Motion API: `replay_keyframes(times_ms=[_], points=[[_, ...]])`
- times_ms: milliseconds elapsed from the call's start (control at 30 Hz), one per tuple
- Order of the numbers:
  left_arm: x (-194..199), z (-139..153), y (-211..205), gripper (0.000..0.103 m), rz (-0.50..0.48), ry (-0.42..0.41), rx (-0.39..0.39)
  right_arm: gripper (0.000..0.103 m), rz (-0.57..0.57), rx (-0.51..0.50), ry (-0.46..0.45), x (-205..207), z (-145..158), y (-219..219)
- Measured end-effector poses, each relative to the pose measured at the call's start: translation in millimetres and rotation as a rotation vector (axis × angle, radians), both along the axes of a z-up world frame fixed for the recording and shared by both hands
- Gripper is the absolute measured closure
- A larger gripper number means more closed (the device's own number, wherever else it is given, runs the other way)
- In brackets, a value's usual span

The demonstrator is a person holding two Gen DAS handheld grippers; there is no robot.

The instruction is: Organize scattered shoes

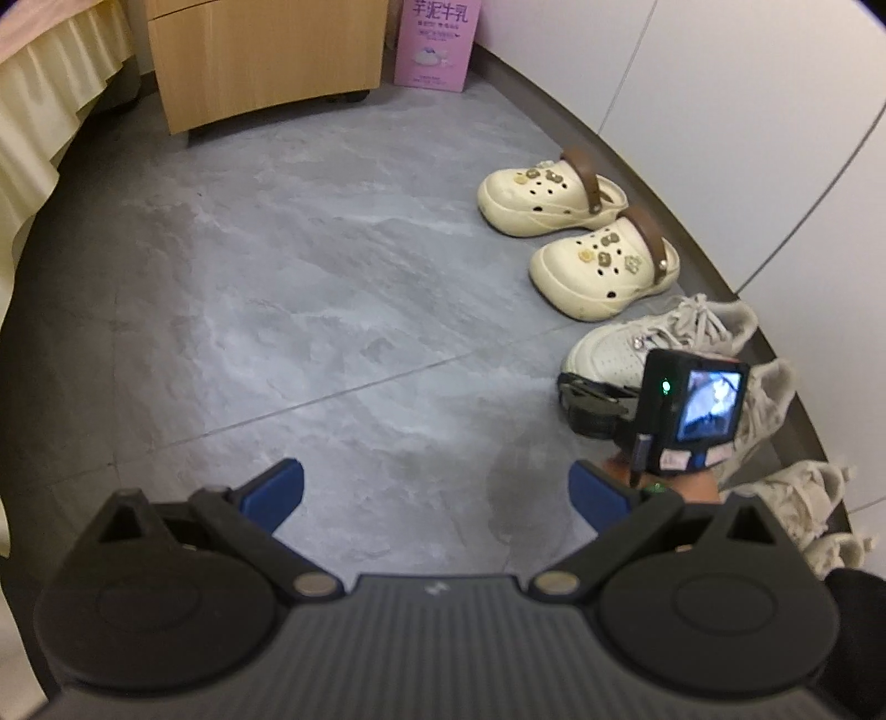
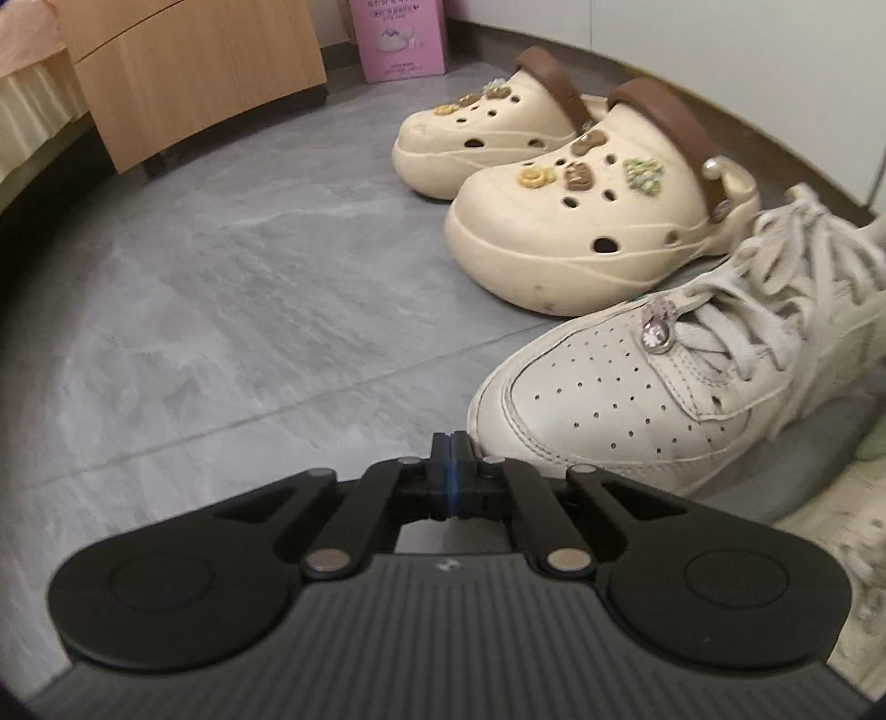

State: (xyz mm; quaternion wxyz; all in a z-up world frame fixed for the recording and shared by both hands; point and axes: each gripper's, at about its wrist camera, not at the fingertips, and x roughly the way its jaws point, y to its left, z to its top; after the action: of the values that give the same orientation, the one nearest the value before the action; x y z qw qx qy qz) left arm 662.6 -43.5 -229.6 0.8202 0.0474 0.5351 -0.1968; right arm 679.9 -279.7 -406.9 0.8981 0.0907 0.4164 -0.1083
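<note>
The left gripper point(image 1: 437, 490) hangs over bare grey floor point(image 1: 277, 310), its blue-padded jaws spread wide with nothing between them. Ahead of the jaws and to their left stands a wooden cabinet point(image 1: 266, 55), with a pink carton point(image 1: 434, 44) beside it. Ahead and to the right, a pair of cream clogs point(image 1: 576, 232) sits side by side along the wall, toes pointing into the room. Nearer, a white sneaker point(image 1: 614, 349) lies next to the clogs.

The right gripper point(image 2: 453, 471) has its jaws pressed together, pinching nothing. The sneaker's point(image 2: 637, 399) toe is just to the right of the jaws, almost touching them. Beyond it the clogs point(image 2: 581, 221) sit ahead and to the right.
</note>
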Motion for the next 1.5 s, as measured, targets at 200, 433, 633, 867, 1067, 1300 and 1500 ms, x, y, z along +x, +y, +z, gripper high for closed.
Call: replay_keyframes(times_ms=[200,433,633,867,1067,1300,1500], points=[[-1.7,-4.6,-4.9,0.0,-0.029,0.013,0.01,0.095,0.052,0.009,-0.019,-9.5,3.6,-5.9],[3.5,-8.0,1.5,0.0,0.015,0.038,0.013,0.095,0.2,0.072,-0.148,-114.8,51.8,6.0],[0.3,-8.3,-1.0,0.0,-0.002,0.05,0.015,0.095,0.067,0.041,-0.107,-194.7,57.0,-23.7],[-3.6,-11.3,-4.9,0.0,-0.017,0.068,0.017,0.07,-0.31,-0.114,-0.187,-251.5,92.2,-108.8],[-4.9,-9.6,-5.6,0.0,-0.015,0.067,0.012,0.044,-0.532,0.076,-0.155,-243.6,81.9,-185.5],[-7.2,-12.1,-5.6,0.0,-0.021,0.086,0.013,0.042,-0.632,0.295,-0.141,-219.5,37.5,-233.7],[-6.3,-14.6,-4.5,0.0,-0.007,0.099,0.009,0.039,-0.526,0.361,-0.245,-213.9,29.6,-229.8]])
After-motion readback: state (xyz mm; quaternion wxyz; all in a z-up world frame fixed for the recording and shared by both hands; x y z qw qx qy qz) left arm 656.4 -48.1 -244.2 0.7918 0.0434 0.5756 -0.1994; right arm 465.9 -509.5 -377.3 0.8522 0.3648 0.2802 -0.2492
